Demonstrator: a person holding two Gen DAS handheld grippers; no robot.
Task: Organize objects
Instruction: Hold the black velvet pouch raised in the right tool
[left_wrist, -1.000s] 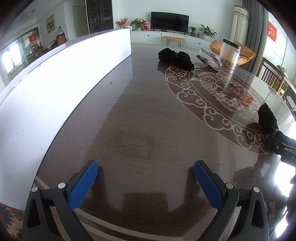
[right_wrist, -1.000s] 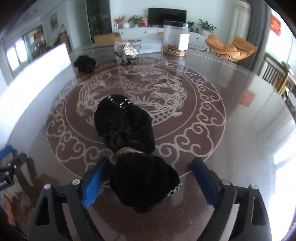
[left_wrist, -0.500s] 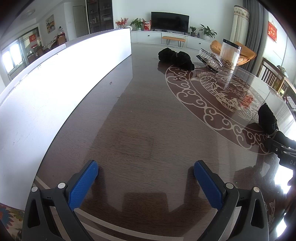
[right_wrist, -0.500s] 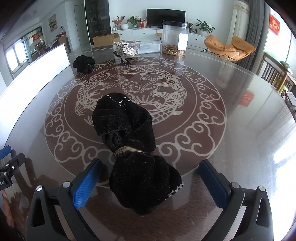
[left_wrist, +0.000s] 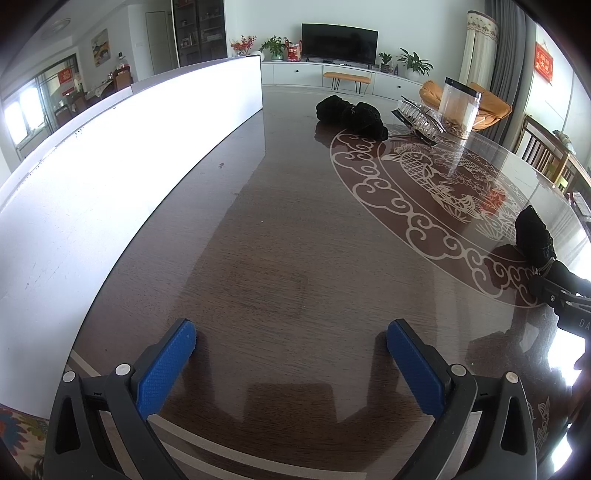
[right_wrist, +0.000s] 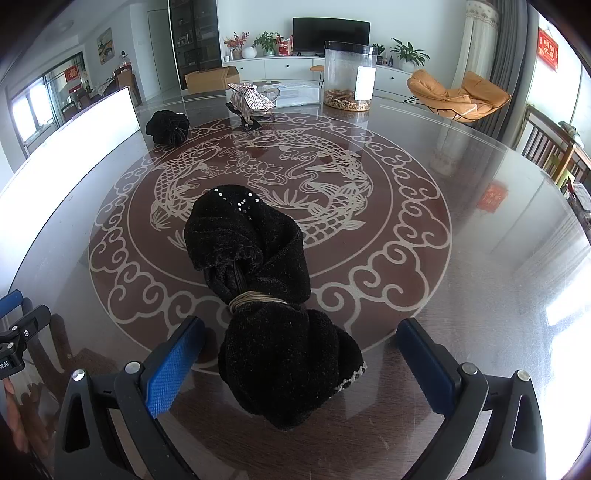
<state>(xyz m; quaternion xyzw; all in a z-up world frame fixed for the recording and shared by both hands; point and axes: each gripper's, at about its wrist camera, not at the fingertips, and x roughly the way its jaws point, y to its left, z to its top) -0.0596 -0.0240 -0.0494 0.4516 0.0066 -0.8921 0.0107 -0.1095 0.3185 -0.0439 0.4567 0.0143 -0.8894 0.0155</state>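
On the table (right_wrist: 498, 266), a glossy dark top with a pale carp medallion (right_wrist: 269, 177) inlaid at its centre, everything sits relative to that medallion. White board (left_wrist: 110, 177): upright, well outside the medallion's rim, on the left gripper's side. Clear jar (right_wrist: 349, 75): beyond the medallion's far rim, upright, brownish contents at the bottom. Sparkly ornament (right_wrist: 249, 101): on the far rim, beside the jar. Small black bundle (right_wrist: 167, 127): just outside the far-left rim.

Main item: black velvet bundle (right_wrist: 266, 295), cinched at the waist by a tan band (right_wrist: 255, 299), lying across the medallion's near rim, one lobe inside, one lobe outside.

Right gripper (right_wrist: 299, 354): fingers wide apart, straddling the outside lobe, pads not touching the cloth. Left gripper (left_wrist: 291, 354): fingers apart, nothing between them, over bare wood outside the medallion.

Judgement: step in hand is the grasp of the bundle. Best done by advancing slightly so the pads close nearer the band, where the cloth is firmest; a pinch on the soft lobe alone may slip or drag on the glass.
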